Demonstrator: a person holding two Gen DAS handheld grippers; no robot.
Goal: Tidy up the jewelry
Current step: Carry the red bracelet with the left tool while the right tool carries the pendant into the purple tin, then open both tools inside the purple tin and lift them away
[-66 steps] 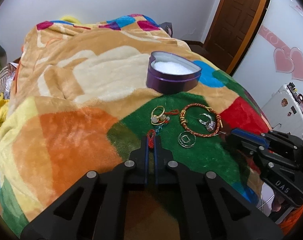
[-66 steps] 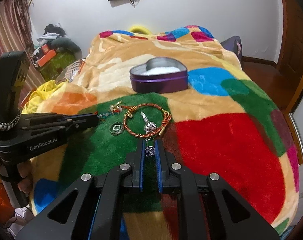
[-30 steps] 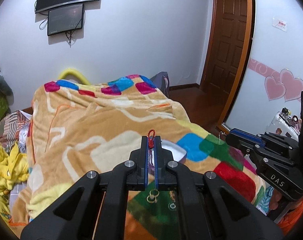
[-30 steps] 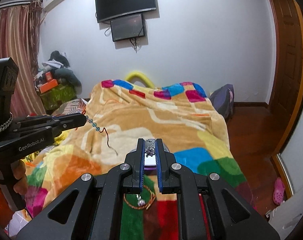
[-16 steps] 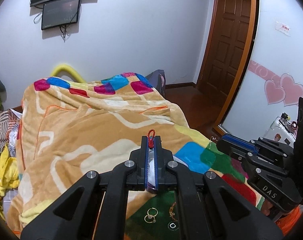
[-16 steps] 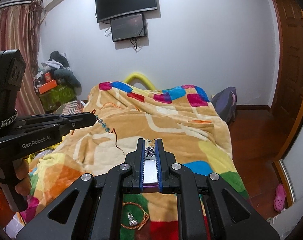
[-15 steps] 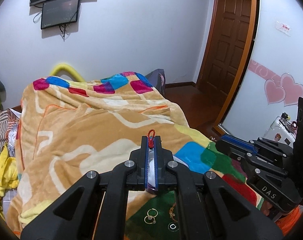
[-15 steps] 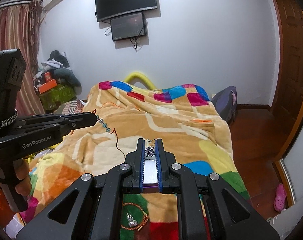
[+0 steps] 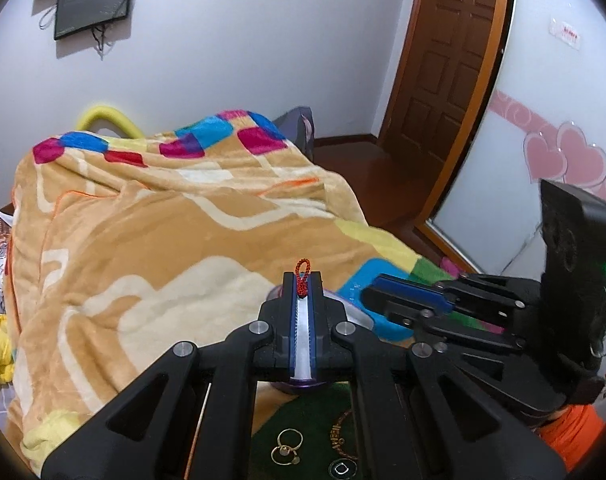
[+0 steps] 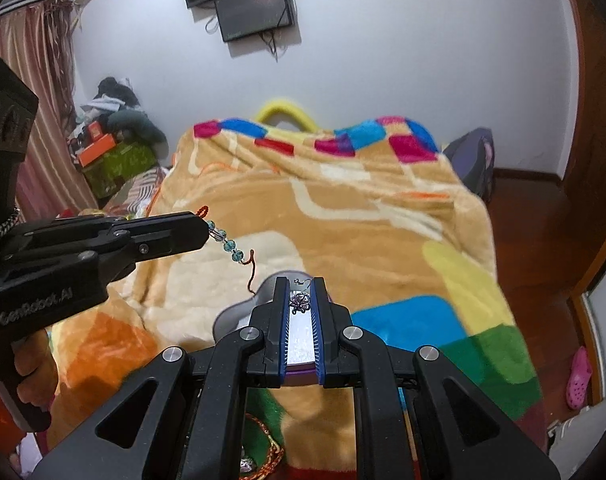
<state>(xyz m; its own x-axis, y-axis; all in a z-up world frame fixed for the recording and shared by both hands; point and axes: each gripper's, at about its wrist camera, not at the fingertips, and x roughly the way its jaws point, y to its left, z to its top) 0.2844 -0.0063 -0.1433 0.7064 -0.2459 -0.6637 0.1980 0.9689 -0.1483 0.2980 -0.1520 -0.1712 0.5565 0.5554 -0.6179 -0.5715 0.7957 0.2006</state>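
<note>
My left gripper [image 9: 302, 280] is shut on a red cord bracelet [image 9: 302, 269]; its loop sticks out past the tips. In the right wrist view the bracelet's blue beads and cord tail [image 10: 233, 251] dangle from the left gripper [image 10: 205, 226] above the purple heart-shaped box [image 10: 239, 312]. My right gripper [image 10: 301, 290] is shut on a small silver charm [image 10: 300, 301], also over the box. The box's white lining [image 9: 302, 344] shows between the left fingers, and the right gripper [image 9: 369, 292] reaches in from the right. The box is mostly hidden by the fingers.
The box rests on a patchwork fleece blanket [image 9: 143, 240] on a bed. Gold rings [image 9: 287, 446], a clear round piece [image 9: 341, 469] and an orange braided bracelet [image 10: 269, 446] lie on the green patch below the grippers. A wooden door [image 9: 443, 80] and bare floor are at right.
Both grippers have moved forward and down with their pieces, so the heart box now sits right behind the fingertips. The right gripper has drawn closer to the left one.
</note>
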